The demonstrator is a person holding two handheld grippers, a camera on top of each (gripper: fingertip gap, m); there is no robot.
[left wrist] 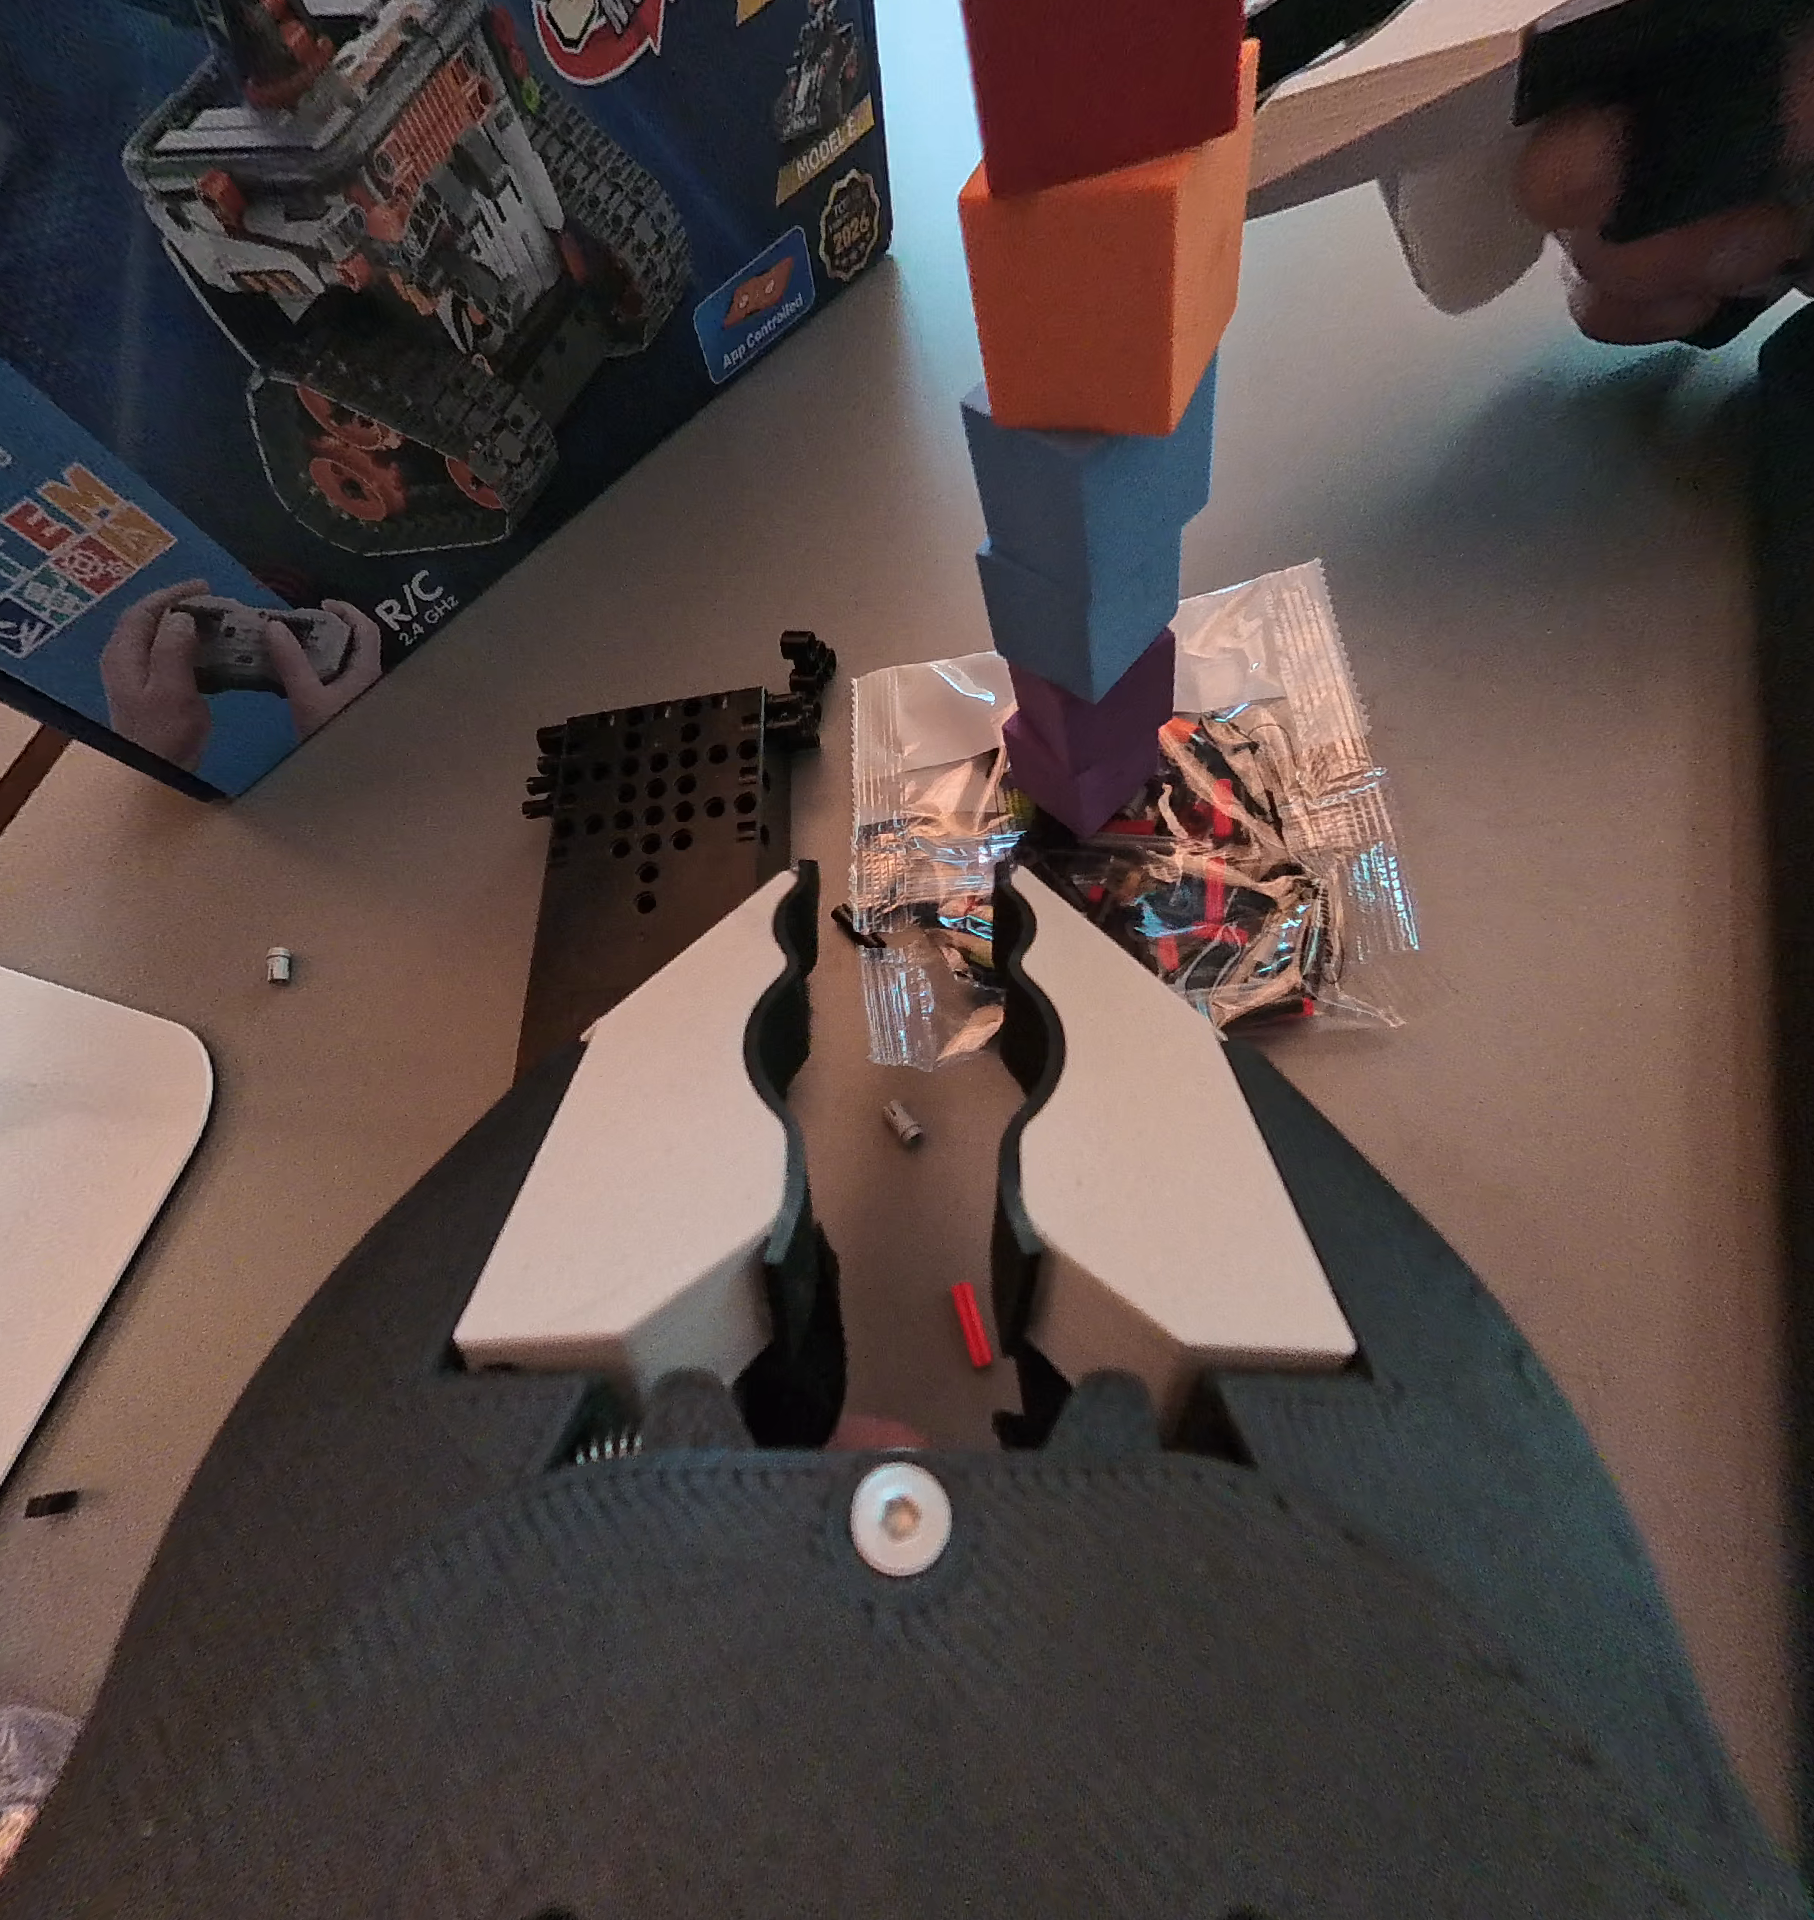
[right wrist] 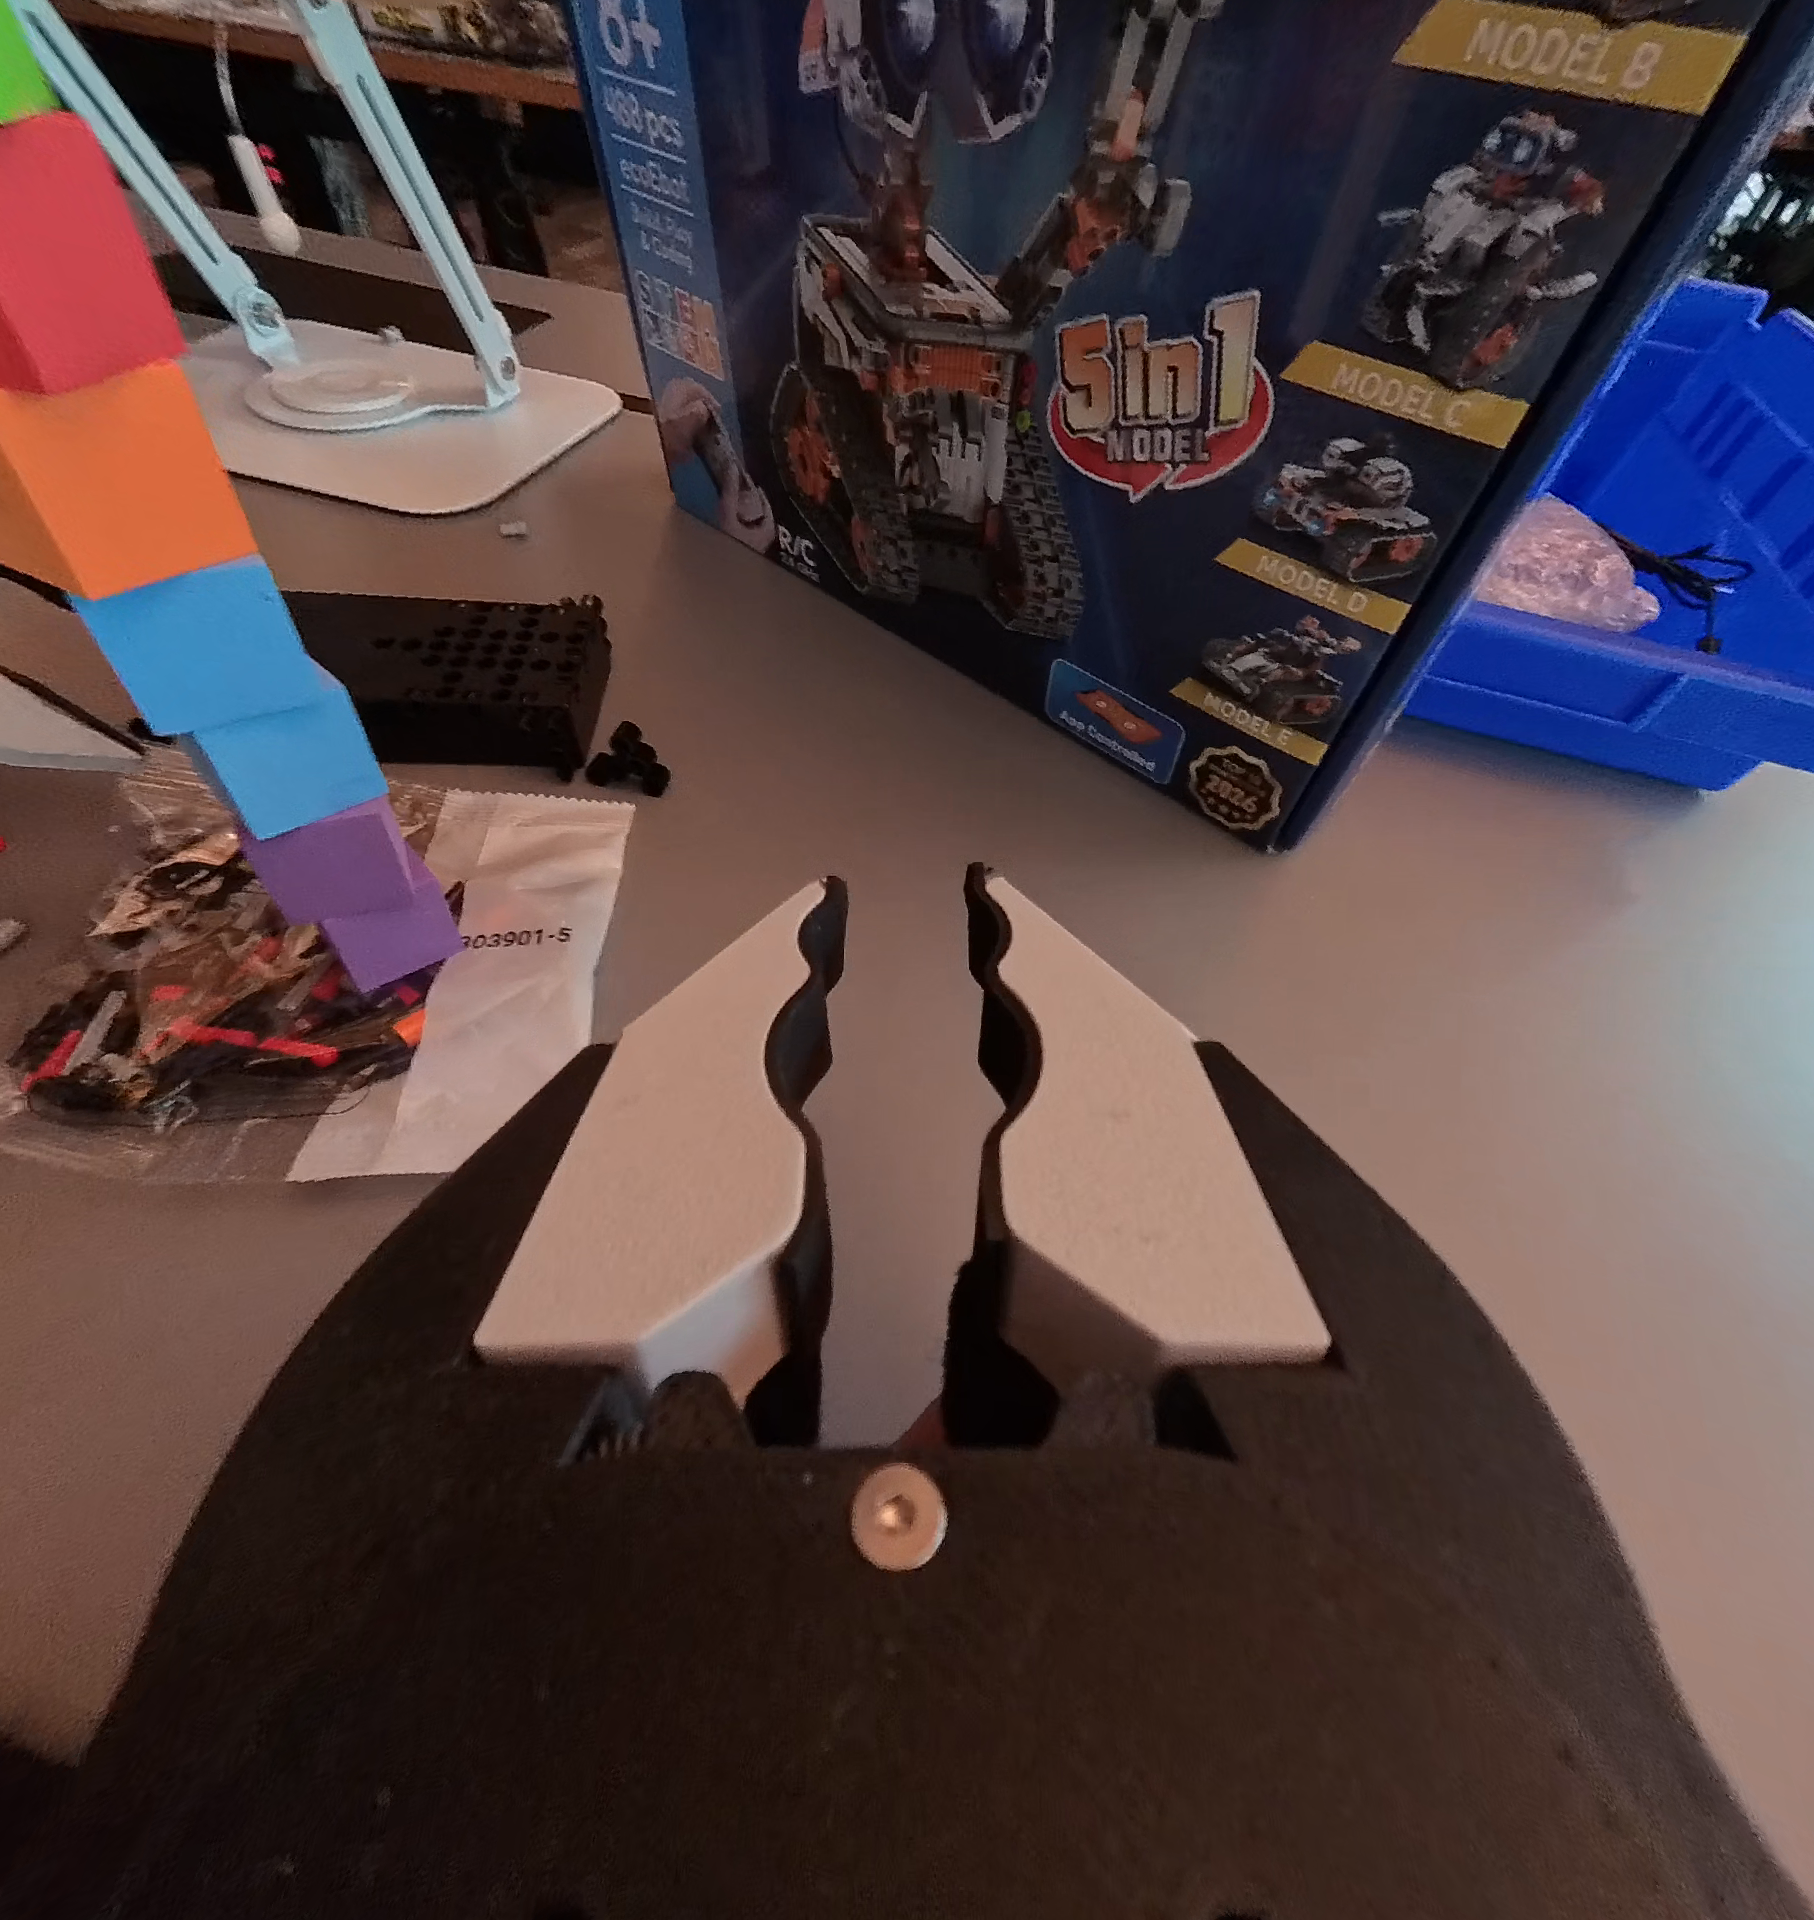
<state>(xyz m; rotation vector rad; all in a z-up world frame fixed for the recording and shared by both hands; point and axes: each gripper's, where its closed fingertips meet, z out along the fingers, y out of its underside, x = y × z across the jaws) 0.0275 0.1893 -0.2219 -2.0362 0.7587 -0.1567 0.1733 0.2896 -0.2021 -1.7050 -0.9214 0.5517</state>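
A grey table (right wrist: 1454, 1091) holds a scatter of toy building parts. The left gripper (left wrist: 903, 894) hovers above it with its two white fingers spread and nothing between them. Its tips sit over the near edge of a clear plastic bag of small black and red parts (left wrist: 1246, 883). Just left of the tips lies a black perforated block (left wrist: 664, 790) with a few black connector pieces (left wrist: 807, 665) at its far corner. On the table between the fingers lie a small grey pin (left wrist: 903, 1122) and, nearer the camera, a short red pin (left wrist: 970, 1322). Another small grey piece (left wrist: 278, 964) lies well to the left.

A leaning column of coloured foam cubes (left wrist: 1090, 468), red, orange, blue and purple from the top down, ends just over the bag.

The right gripper (right wrist: 905, 883) also hangs released and empty, over bare table. Beyond it stands a large blue toy robot box (right wrist: 1038, 416), with a blue plastic bin (right wrist: 1661, 675) to its right. To the left are the bag, the cube column and a white lamp base (right wrist: 415, 436).
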